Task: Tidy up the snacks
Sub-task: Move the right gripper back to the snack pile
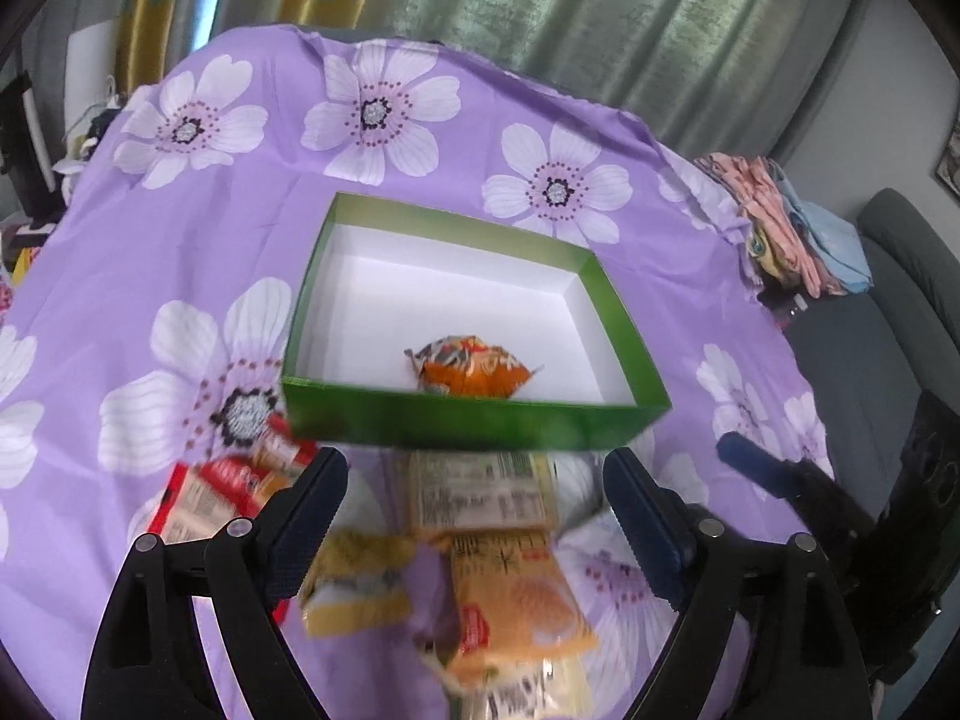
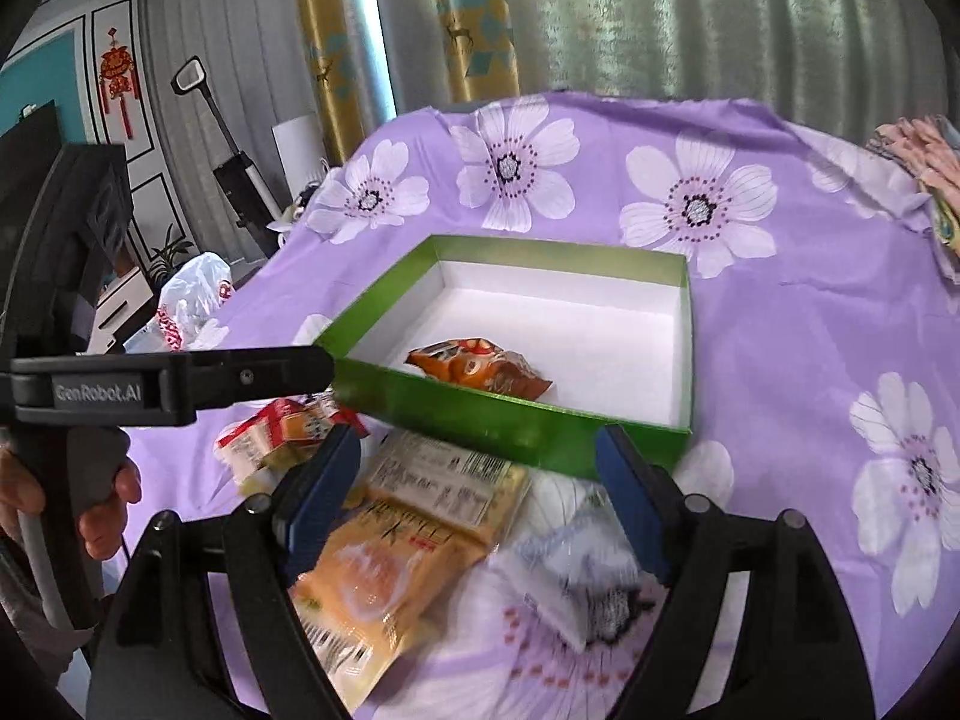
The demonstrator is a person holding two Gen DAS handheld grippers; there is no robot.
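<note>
- From the left wrist: left gripper spread wide, empty, above loose snack packets; an orange packet lies inside the green box.
- From the right wrist: right gripper likewise wide, holding nothing, over a yellow packet on the floral cloth.

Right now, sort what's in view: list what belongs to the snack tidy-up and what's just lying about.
Belongs:
- green box
- orange snack packet inside it
- loose snack packets in front of the box
- red packet

Lying about:
- folded clothes
- white plastic bag
- floral tablecloth
</note>
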